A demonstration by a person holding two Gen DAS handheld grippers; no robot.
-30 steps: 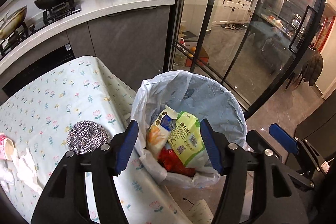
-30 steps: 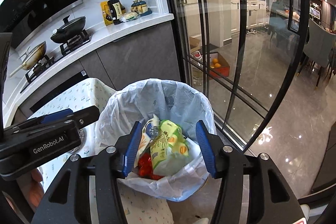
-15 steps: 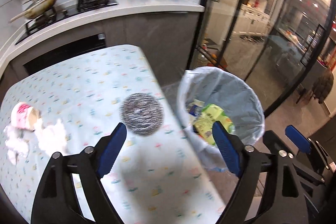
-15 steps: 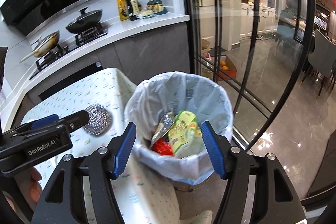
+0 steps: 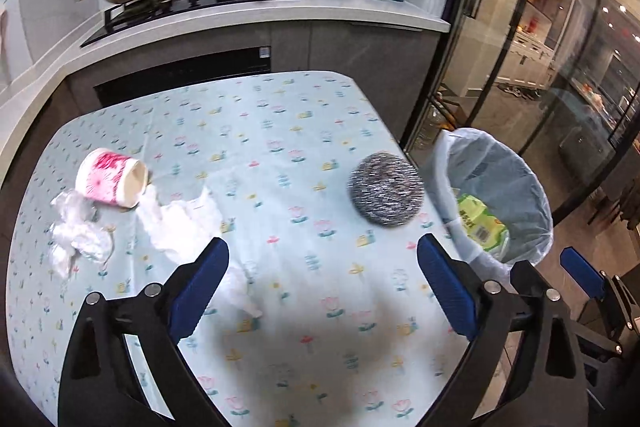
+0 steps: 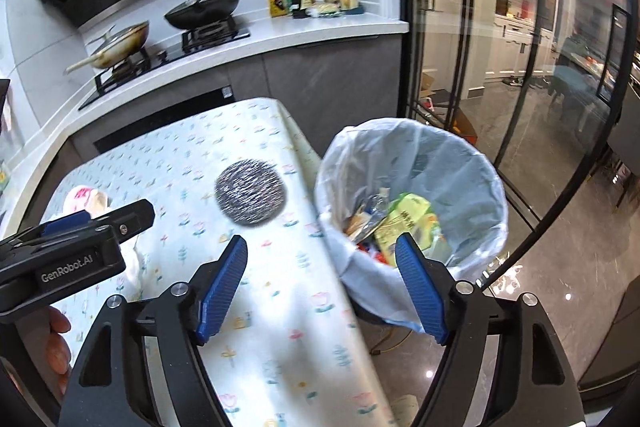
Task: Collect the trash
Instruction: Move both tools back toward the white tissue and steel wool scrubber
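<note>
A trash bin [image 5: 536, 187] with a white liner stands off the table's right edge and holds a green packet [image 5: 480, 223] and other wrappers; it also shows in the right wrist view [image 6: 480, 179]. On the table lie a steel wool scrubber [image 5: 386, 189] [image 6: 251, 191], a tipped pink-flowered paper cup [image 5: 110, 183], crumpled white tissue [image 5: 180, 223] and crumpled clear plastic [image 5: 78, 235]. My left gripper [image 5: 322, 283] is open and empty above the table. My right gripper [image 6: 320, 285] is open and empty over the table's edge beside the bin.
The table carries a flowered cloth [image 5: 260, 123]. Behind it runs a kitchen counter [image 5: 360, 15] with a stove, two pans and bottles. Glass sliding doors [image 6: 520, 67] stand to the right of the bin. The left gripper's body [image 6: 72, 255] fills the right view's left side.
Both grippers have swung left, away from above the bin and over the table. The cup, tissue and plastic have come into the left view. Both stay open and empty.
</note>
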